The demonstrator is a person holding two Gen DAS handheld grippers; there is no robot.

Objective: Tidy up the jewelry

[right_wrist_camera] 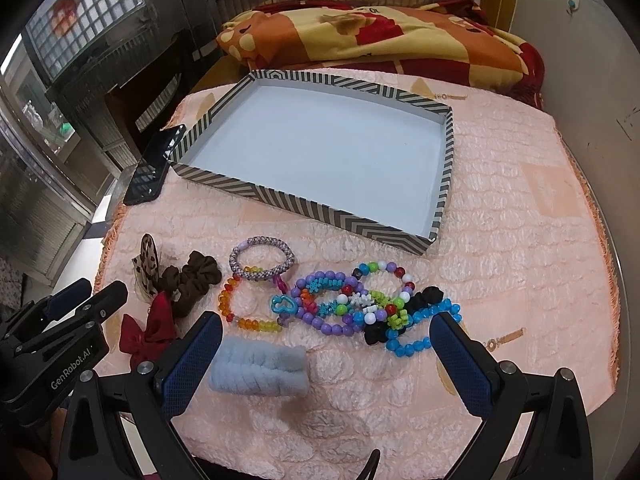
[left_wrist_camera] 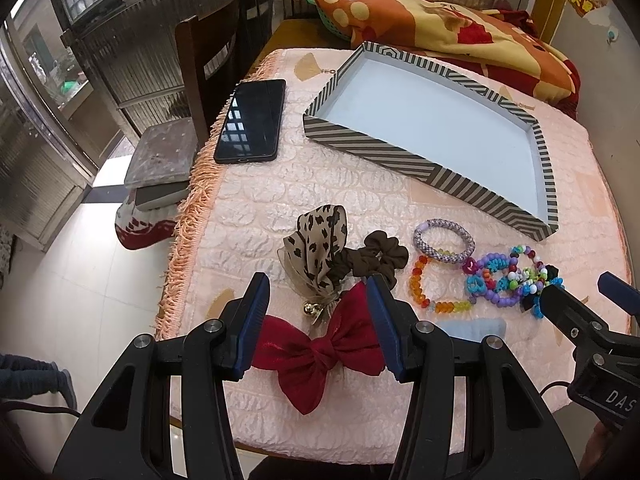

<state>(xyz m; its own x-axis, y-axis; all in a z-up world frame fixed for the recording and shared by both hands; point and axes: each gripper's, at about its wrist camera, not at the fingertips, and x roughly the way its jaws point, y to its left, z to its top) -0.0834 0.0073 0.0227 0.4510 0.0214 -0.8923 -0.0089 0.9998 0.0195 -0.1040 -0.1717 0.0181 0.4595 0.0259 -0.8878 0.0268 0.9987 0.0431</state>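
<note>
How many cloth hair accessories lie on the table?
4: red bow by the left gripper; leopard-print bow behind it; brown scrunchie beside that; blue fluffy scrunchie by the right gripper.

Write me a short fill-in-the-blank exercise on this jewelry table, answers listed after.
1. The striped tray holds ____ pieces of jewelry.
2. The bow between the left gripper's open fingers is ____ in colour.
3. The black phone lies to the ____ of the tray.
4. The fluffy band between the right gripper's open fingers is pale ____.

Answers: no; red; left; blue
</note>
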